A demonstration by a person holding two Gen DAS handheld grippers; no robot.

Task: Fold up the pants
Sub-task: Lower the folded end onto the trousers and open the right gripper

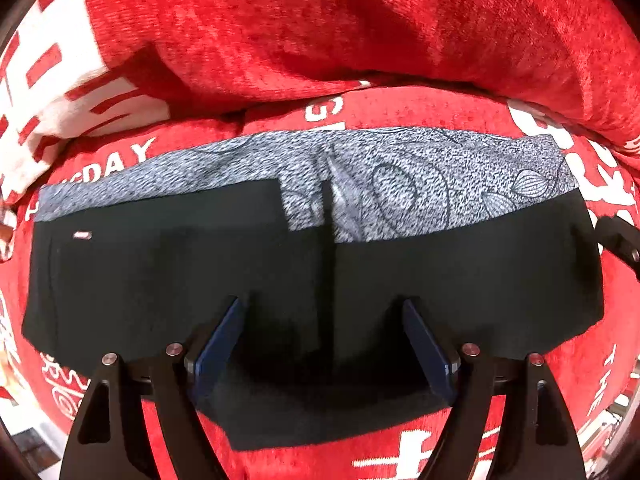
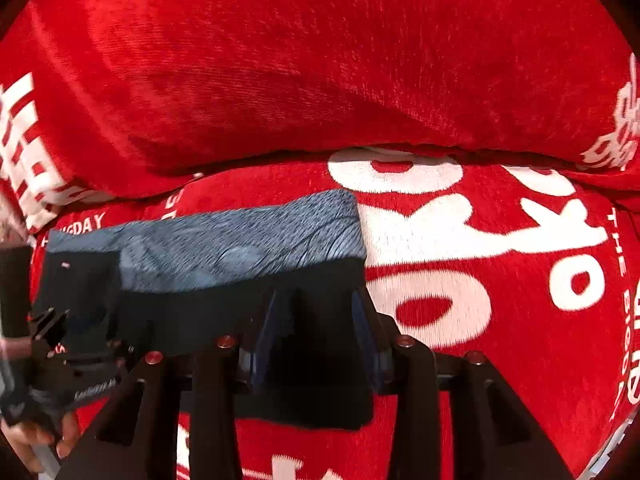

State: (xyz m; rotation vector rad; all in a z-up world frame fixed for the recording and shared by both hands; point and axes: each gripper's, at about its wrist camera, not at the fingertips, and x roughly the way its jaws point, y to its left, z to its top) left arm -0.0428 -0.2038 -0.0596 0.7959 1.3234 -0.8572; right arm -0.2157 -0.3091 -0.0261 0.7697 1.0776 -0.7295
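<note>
Folded black pants [image 1: 160,280], showing a blue-grey leaf-print band along the far edge, lie flat on a red sofa seat cover with white lettering [image 2: 500,240], close to the red back cushion [image 1: 320,20], with open seat to their right. The left tool [image 1: 324,312] hovers over the near edge, released and empty. The right tool [image 2: 316,300] stands half-parted over the pants' right end; whether it grips is unclear.

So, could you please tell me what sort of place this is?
Probably a living room at home: the folded pants lie on a sofa seat under a red cover with white lettering, with a padded backrest behind.
</note>
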